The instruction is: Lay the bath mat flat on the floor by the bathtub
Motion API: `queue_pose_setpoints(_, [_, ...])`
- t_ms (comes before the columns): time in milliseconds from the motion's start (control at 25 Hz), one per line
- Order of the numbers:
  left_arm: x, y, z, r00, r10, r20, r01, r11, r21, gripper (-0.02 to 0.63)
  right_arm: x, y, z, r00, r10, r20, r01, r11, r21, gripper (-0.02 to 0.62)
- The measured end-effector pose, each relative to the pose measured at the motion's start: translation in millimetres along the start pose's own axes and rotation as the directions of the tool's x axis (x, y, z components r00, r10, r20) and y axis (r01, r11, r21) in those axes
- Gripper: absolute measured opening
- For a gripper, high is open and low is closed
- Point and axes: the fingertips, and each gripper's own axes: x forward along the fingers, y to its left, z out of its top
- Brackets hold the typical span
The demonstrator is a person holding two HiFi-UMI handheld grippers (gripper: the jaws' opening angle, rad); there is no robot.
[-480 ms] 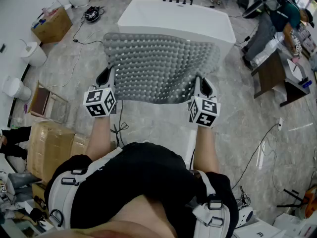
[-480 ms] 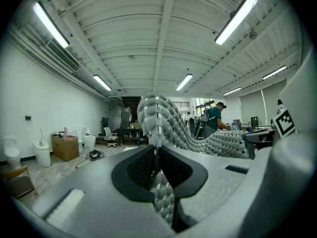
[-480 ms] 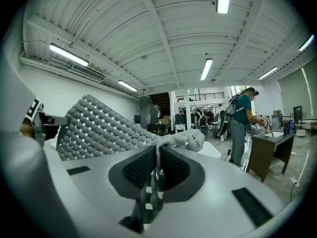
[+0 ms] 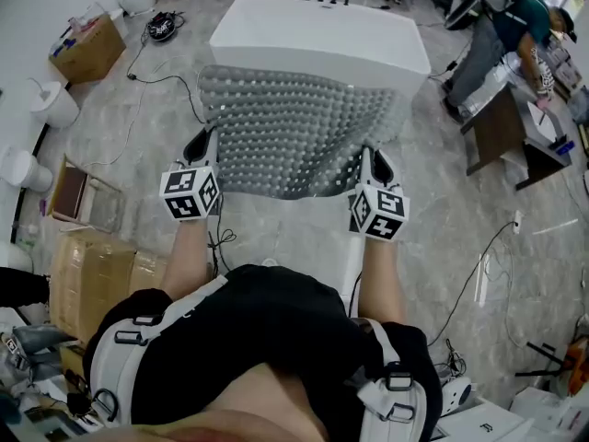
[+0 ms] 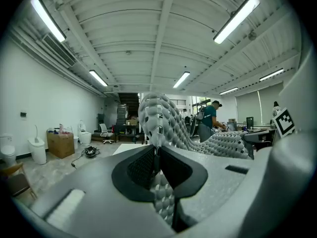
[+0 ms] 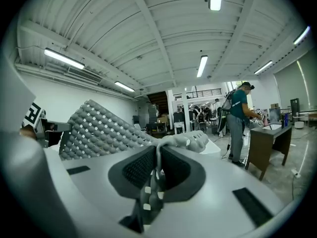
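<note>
Above the floor (image 4: pixel 460 219), just short of the bathtub (image 4: pixel 322 35), your bath mat (image 4: pixel 299 122) hangs spread crosswise ahead of you, its near edge clenched at either corner by your left tongs (image 4: pixel 198 144) and right tongs (image 4: pixel 377 164), both equally close.

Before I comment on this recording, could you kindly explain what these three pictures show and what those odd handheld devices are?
No robot here: a person holds a two-jaw gripper in each hand. The top-down picture comes from a camera on the person's head; the other two come from cameras riding on each gripper, looking along its jaws. The left gripper and the right gripper are each shut on the near edge of the grey knobbly bath mat, held spread in the air before the white bathtub. The marker cubes belong to the grippers. Cables and cardboard boxes lie on the floor.
</note>
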Motion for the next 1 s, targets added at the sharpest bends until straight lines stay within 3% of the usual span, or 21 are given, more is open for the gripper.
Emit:
queue_pose_setpoints(520, [7.8, 0.3, -6.3, 0.999, -0.037, -0.022, 0.037, 0.999, 0.014, 0.029, 1.2, 3.8, 8.0, 0.999, -0.038, 0.002, 0.038, 0.998, -0.052, 0.041])
queue_pose_setpoints(1000, [22.0, 52.8, -6.2, 0.997, -0.069, 0.024, 0.069, 0.998, -0.006, 0.028, 25.8, 35.6, 17.1, 0.994, -0.093, 0.054, 0.096, 0.994, -0.058, 0.043])
